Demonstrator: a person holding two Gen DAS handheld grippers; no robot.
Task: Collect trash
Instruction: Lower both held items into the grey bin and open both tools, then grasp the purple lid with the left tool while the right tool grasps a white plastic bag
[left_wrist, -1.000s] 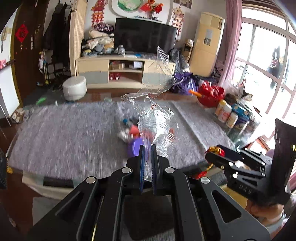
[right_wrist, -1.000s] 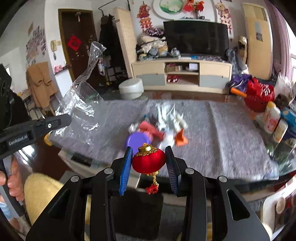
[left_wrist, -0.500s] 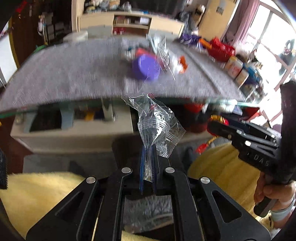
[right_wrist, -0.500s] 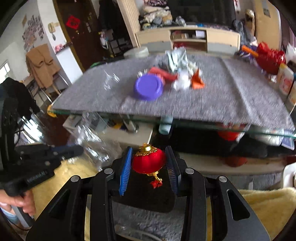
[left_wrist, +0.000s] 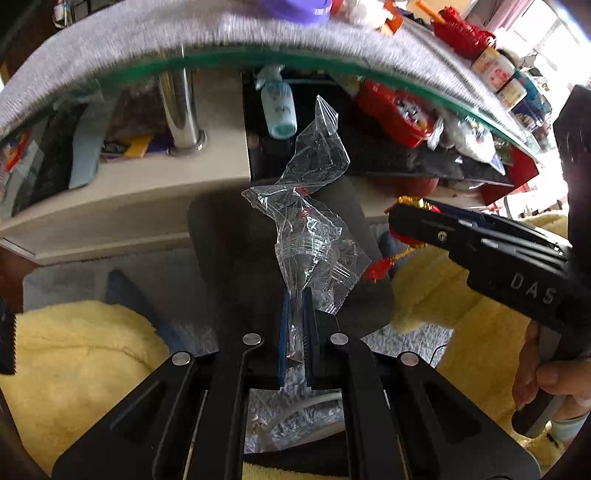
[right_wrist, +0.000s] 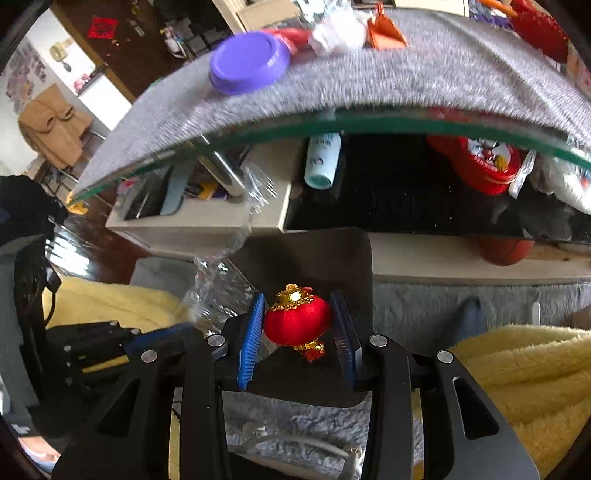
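— What have I got on the left?

— My left gripper (left_wrist: 295, 325) is clamped on the clear plastic wrapper (left_wrist: 314, 229), which stands up ahead of its tips.

— And right?

— My right gripper (right_wrist: 299, 332) squeezes the red lantern ornament (right_wrist: 296, 323) between its pads, above the dark bin (right_wrist: 314, 258). I'd centre both over the bin before letting go.
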